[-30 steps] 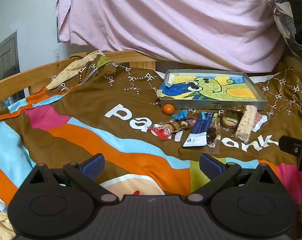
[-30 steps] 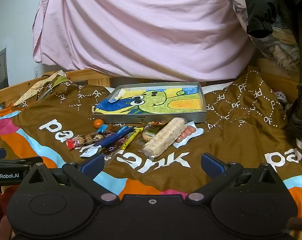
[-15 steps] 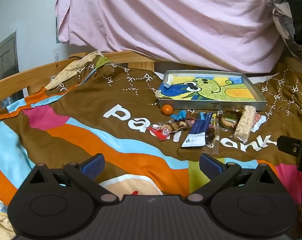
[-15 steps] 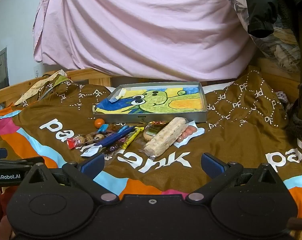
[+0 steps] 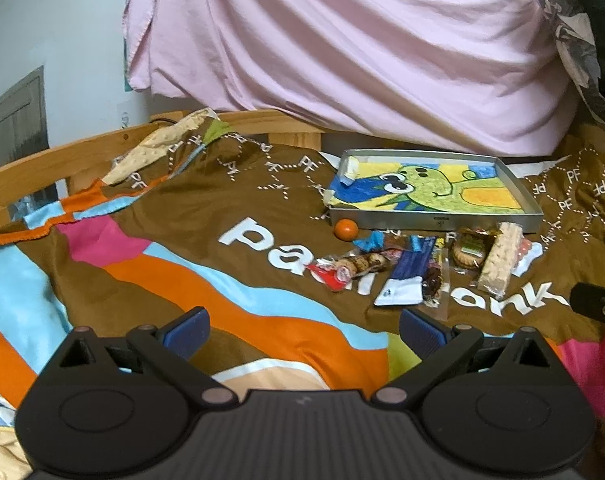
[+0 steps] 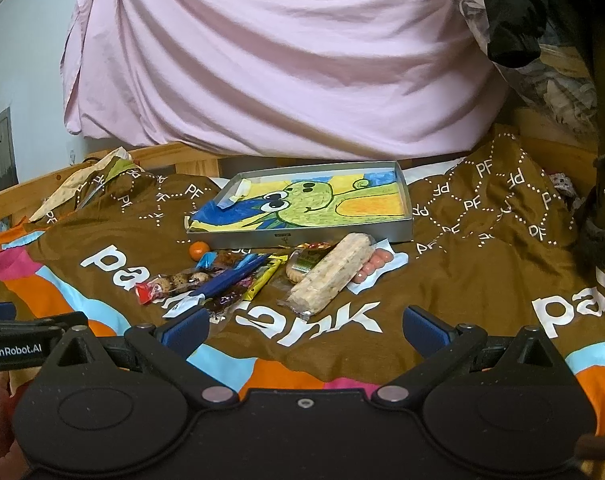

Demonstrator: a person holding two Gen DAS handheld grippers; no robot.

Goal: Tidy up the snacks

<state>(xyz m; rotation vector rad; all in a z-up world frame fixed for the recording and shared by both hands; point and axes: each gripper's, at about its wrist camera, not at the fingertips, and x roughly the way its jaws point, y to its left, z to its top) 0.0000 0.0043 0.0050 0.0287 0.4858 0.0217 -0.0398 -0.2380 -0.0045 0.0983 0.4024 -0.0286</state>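
So, left wrist view first: I'm looking across a brown bedspread with orange, blue and pink stripes and white lettering (image 5: 206, 216), a wooden bed rail (image 5: 62, 152) behind it and a draped pink sheet (image 5: 342, 48) filling the back. My left gripper (image 5: 302, 326) hangs over the spread with its blue-padded fingers spread wide, nothing between them. Compared with a second ago the whole scene has barely shifted. The shallow silver metal tray lined with a green cartoon drawing (image 5: 434, 222) has no snacks in it; the pile of wrapped snacks (image 5: 418, 264) lies on the spread just in front of it, with a small orange ball (image 5: 345, 229) beside the tray's near left corner.

Right wrist view: same spread, same tray (image 6: 302, 235), no snacks in it here either. Right gripper (image 6: 304, 326) is spread open too, holding nothing, with the snack pile (image 6: 270, 276) just beyond its fingertips. A long pale puffed-rice bar in clear wrap (image 6: 330, 276) lies on top.
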